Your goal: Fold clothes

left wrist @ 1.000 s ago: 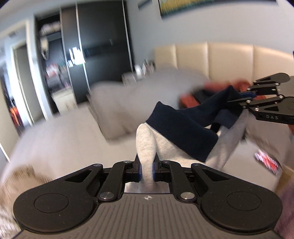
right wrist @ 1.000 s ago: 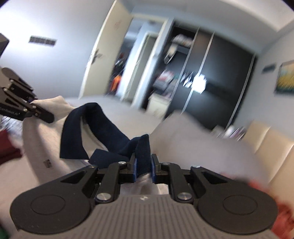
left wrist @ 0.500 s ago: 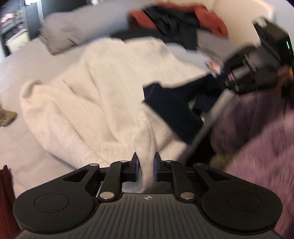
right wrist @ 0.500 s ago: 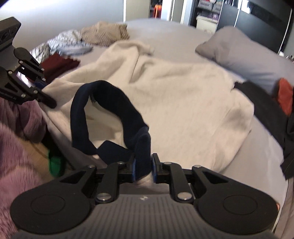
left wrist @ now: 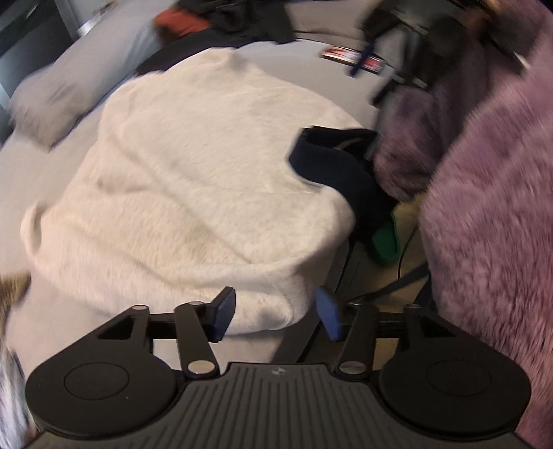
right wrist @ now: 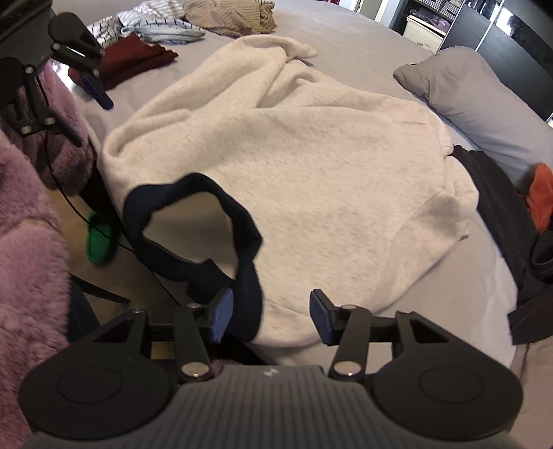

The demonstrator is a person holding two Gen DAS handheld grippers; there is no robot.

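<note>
A cream fleece sweatshirt [left wrist: 193, 179] with a navy collar [left wrist: 342, 176] lies spread on the grey bed; it also shows in the right wrist view [right wrist: 293, 172], collar [right wrist: 242, 221] at the bed's near edge. My left gripper [left wrist: 274, 316] is open, its jaws apart around the shoulder edge of the sweatshirt. My right gripper [right wrist: 268, 317] is open too, with the navy collar hanging loose between the jaws. The left gripper also shows at the upper left of the right wrist view [right wrist: 86, 69].
A grey pillow [right wrist: 477, 103] lies at the far right of the bed [right wrist: 345, 31]. A dark red garment [right wrist: 134, 58], striped and tan clothes [right wrist: 228, 17] lie at the far end. Black and orange clothes [right wrist: 518, 193] lie right. A purple fuzzy sleeve [left wrist: 490, 214] fills the side; a green object [right wrist: 98, 238] is on the floor.
Both grippers swung down from the raised position, laid the sweatshirt flat on the bed, then opened and let go of the shoulder and the collar.
</note>
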